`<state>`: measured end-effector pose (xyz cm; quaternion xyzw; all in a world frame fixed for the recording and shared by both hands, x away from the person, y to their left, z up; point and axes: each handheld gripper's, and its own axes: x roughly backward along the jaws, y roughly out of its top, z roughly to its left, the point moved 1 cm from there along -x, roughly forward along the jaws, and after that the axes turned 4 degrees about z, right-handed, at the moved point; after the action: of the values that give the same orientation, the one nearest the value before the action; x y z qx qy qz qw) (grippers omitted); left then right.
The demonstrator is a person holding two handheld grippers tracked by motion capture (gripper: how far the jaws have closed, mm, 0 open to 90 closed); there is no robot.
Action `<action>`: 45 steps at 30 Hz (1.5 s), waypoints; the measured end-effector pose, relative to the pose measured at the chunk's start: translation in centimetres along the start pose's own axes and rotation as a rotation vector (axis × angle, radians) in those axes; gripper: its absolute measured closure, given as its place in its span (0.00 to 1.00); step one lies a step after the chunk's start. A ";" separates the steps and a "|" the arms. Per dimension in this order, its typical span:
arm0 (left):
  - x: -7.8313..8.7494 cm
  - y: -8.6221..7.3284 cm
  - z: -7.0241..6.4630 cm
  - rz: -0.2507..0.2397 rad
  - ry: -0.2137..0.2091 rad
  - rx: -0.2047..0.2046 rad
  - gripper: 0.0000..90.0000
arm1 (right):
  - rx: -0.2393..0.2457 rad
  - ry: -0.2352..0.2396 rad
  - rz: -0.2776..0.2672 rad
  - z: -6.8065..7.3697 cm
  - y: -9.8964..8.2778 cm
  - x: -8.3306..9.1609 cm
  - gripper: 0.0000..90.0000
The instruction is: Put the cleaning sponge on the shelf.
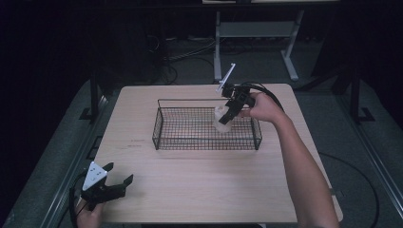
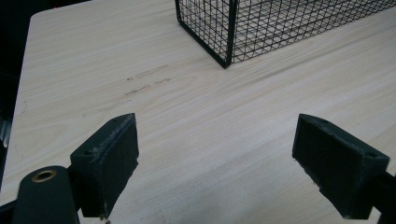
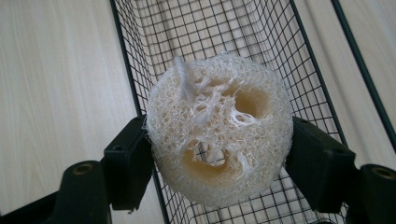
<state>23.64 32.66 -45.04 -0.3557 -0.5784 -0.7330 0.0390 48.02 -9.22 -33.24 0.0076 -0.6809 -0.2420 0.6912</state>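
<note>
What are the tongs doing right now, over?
Right tongs shut on sponge, over basket. Left tongs open, empty, near table edge. Nothing in the way.

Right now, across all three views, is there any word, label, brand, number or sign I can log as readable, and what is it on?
None can be read.
The faint dark marks on the pale wooden table are scuffs, not letters, in the left gripper view.
The black wire mesh basket, the round cream fibrous loofah slice and both claws carry no print that shows.
</note>
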 end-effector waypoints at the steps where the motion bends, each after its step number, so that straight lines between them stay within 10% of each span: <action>1: 0.0 0.0 0.0 0.000 0.000 0.000 0.15 | -0.003 0.003 0.007 -0.1 0.0 -0.3 0.31; 45: 0.2 0.0 0.1 -0.005 0.004 0.011 0.15 | -0.068 0.056 0.041 -2.0 -1.4 -6.2 0.31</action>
<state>23.58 32.86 -44.97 -0.3526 -0.5832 -0.7307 0.0402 49.70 -8.94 -39.69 -0.0229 -0.6526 -0.2504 0.7148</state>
